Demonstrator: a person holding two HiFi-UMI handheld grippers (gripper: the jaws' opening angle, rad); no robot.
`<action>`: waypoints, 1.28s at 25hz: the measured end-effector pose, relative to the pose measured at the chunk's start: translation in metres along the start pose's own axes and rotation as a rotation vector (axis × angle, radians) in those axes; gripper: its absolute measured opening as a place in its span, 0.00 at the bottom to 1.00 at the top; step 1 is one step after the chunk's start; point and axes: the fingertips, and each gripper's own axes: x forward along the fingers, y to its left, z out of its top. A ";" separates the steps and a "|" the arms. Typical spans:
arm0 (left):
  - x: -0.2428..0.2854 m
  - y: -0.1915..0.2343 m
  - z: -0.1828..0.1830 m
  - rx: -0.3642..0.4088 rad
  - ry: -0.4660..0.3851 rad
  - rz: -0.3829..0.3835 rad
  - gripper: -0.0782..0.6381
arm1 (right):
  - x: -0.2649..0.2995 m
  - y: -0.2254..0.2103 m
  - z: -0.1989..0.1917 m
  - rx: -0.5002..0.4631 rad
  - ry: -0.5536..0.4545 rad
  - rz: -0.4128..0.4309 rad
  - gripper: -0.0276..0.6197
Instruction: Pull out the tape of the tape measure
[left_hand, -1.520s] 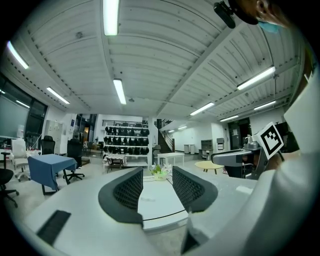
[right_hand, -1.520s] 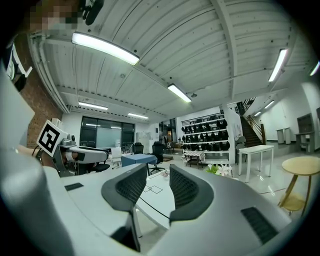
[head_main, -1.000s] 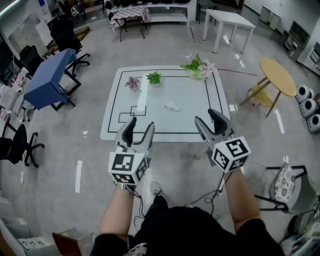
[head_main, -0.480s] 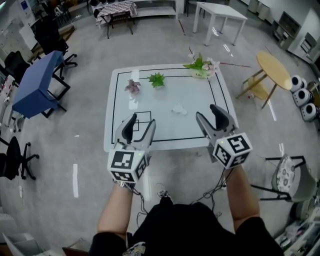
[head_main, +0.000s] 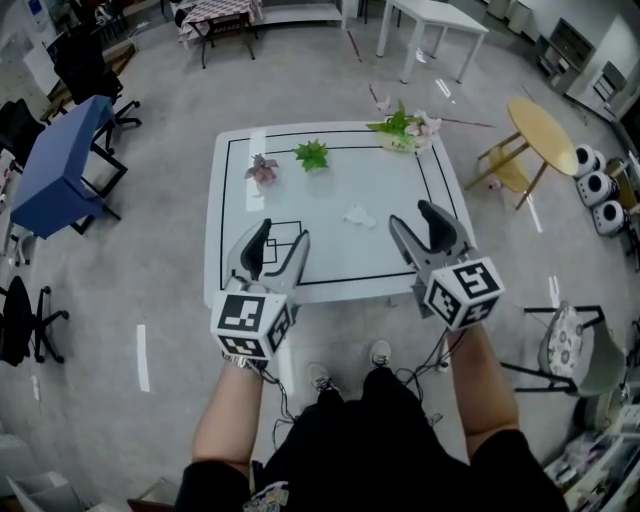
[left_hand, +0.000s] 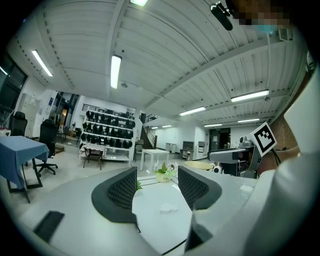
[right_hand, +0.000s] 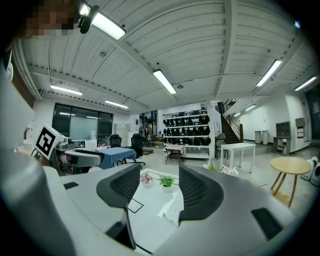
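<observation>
So, the task has not really begun: both grippers hang over the near edge of the white table (head_main: 330, 250), and nothing is held. As the head view shows it, the left gripper (head_main: 280, 232) sits at about 7 o'clock on the table and the right gripper (head_main: 413, 215) at about 5 o'clock. Each points roughly level across the top toward 12. The left jaws stand apart with only bare tabletop showing between them. The right jaws have just been opening and stand wide, likewise with nothing between the pads. That spread looks like readiness: a tape measure needs one gripper to pin the case and the other to catch the tape's tip, so both are held open, side by side.

The only likely candidate for the tape measure is a small white object (head_main: 358, 215) lying near the table's middle, a little toward 3 o'clock, well apart from both grippers. It is too small to say for certain what it is, or which way its tape end faces. Each gripper view shows it ahead and low, between the jaws or just beside one, which suggests the person is lining up on it.

Along the far edge stand a pink plant (head_main: 262, 168) at 11, a green plant (head_main: 311, 154) at 12 and a bowl of flowers (head_main: 402, 128) at 1 — out of the working area, probably so a pull has room across the open centre.
</observation>
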 end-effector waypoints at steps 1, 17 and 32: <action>0.002 0.002 -0.001 -0.002 0.002 0.000 0.44 | 0.004 -0.001 -0.001 -0.002 0.005 0.003 0.40; 0.076 0.018 -0.018 -0.008 0.027 0.051 0.44 | 0.088 -0.056 -0.045 0.026 0.090 0.140 0.41; 0.139 0.034 -0.066 -0.059 0.114 0.090 0.44 | 0.147 -0.085 -0.129 0.037 0.252 0.253 0.42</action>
